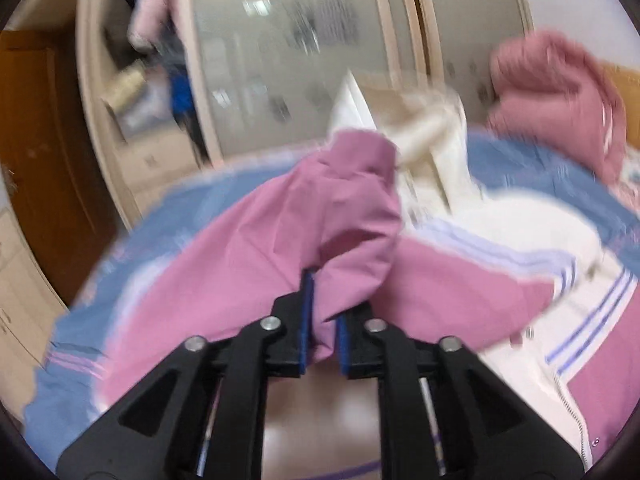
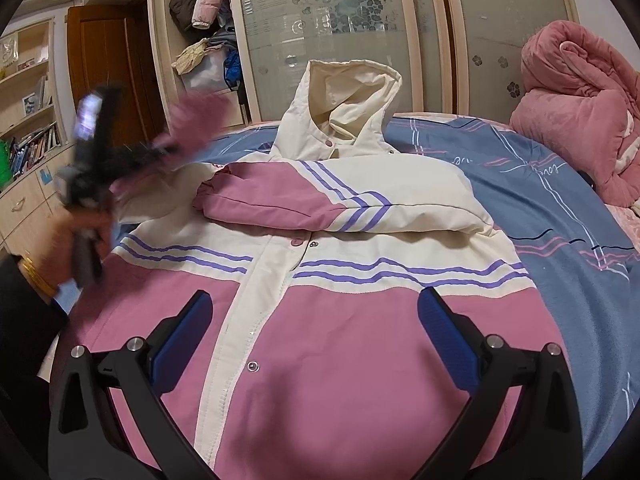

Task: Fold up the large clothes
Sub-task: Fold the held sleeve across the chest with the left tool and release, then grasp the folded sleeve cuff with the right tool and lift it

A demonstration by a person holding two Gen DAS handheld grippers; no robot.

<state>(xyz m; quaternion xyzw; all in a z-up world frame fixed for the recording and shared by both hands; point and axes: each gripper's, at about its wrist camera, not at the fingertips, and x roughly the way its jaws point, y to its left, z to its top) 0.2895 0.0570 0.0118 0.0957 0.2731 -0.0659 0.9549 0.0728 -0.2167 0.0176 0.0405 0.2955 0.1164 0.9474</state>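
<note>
Bedroom setting, with a bed covered by a blue sheet point(image 2: 540, 200) and a wardrobe with frosted sliding doors point(image 2: 340, 20) behind it. Spread front-up on the sheet is a hooded jacket point(image 2: 360, 340), pink and cream with purple stripes, its cream hood point(image 2: 348, 92) propped up toward the wardrobe. One sleeve point(image 2: 272, 196) is seen folded across the chest, lying flat on the body of the jacket. The other sleeve point(image 1: 320, 220) is lifted off the bed at the jacket's left side: its pink fabric is pinched between the blue pads point(image 1: 306, 320) of the left gripper point(image 1: 322, 320), whose jaws are closed tight on it. That whole view is badly motion-blurred, and in the right wrist view the left gripper point(image 2: 132, 152) shows up only as a smeared dark shape with pink fabric streaking off it. The right gripper point(image 2: 316, 340) is held over the lower pink part of the jacket, jaws spread wide, nothing between them. A bundled pink blanket point(image 2: 580, 112) is piled at the far right edge of the bed, well apart from the jacket.
</note>
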